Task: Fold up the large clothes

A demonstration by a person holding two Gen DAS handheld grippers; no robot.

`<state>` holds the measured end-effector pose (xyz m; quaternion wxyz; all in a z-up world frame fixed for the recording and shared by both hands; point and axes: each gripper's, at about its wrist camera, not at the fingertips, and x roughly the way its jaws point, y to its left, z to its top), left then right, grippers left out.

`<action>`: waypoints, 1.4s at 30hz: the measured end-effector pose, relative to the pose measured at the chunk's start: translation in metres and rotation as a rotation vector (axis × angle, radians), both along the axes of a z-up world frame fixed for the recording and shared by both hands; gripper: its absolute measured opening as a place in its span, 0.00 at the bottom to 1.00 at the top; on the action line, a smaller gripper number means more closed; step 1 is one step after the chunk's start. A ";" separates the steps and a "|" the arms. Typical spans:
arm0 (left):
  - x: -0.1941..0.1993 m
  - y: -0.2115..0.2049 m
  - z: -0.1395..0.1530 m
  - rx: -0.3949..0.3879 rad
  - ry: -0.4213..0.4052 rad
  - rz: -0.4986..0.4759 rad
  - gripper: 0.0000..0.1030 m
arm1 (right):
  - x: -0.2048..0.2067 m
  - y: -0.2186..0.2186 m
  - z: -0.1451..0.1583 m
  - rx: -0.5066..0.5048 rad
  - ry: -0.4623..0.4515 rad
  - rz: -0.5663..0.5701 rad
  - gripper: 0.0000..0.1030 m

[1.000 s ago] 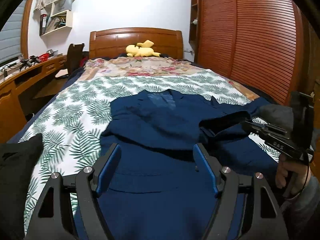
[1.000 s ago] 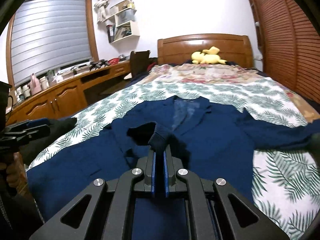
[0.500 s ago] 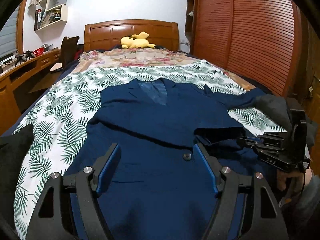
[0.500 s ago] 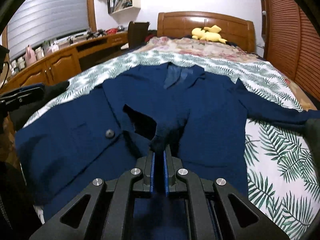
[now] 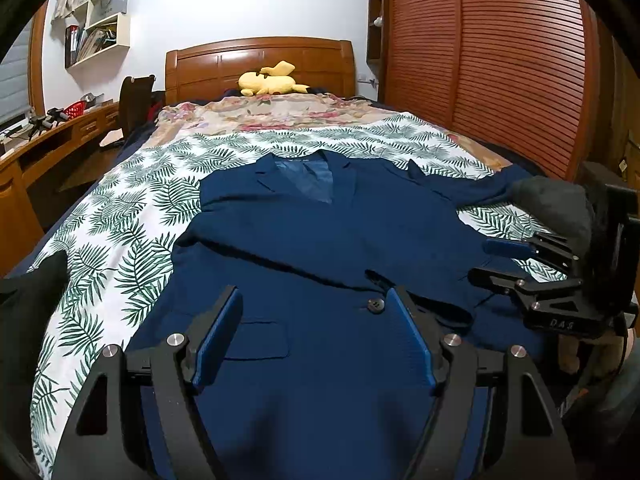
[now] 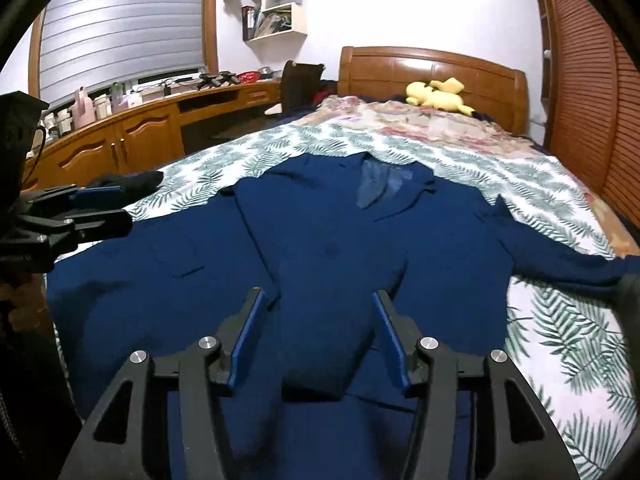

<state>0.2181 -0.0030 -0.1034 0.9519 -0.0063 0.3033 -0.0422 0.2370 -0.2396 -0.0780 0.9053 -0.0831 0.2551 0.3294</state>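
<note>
Fingers (image 6: pixel 250 336) apart astride jacket (image 6: pixel 340 240) hem

Dim indoor light lit the room; the far white wall (image 5: pixel 248 4) glared. Fisheye bending and black vignette ringed both views; focus stayed fairly sharp.

Right tool (image 6: pixel 318 336) has just been opening; left tool (image 5: pixel 316 340) gapes wide.

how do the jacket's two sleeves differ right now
On the navy jacket, the right-hand sleeve stretches out sideways over the fern-print bedspread, while the left-hand sleeve lies folded across the jacket's front. The folded sleeve's cuff sits between the open right gripper fingers, whose jaws have just been opening; nothing is near the outstretched sleeve's cuff. Both are the same navy cloth and lie flat.
</note>
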 end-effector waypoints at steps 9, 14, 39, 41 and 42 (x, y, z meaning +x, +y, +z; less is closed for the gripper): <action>0.004 0.000 -0.012 0.005 0.026 -0.006 0.73 | 0.035 0.037 -0.033 -0.147 0.127 0.057 0.54; 0.005 -0.003 -0.017 0.019 0.040 -0.004 0.73 | 0.050 0.041 -0.042 -0.233 0.165 0.011 0.24; 0.003 -0.034 -0.007 0.010 -0.028 -0.095 0.73 | 0.054 -0.098 -0.017 -0.054 0.087 -0.346 0.03; 0.003 -0.038 -0.006 0.011 -0.039 -0.094 0.73 | 0.052 -0.097 -0.011 -0.044 0.080 -0.336 0.03; 0.003 -0.039 -0.006 0.012 -0.044 -0.093 0.73 | 0.054 -0.095 -0.011 -0.036 0.075 -0.324 0.06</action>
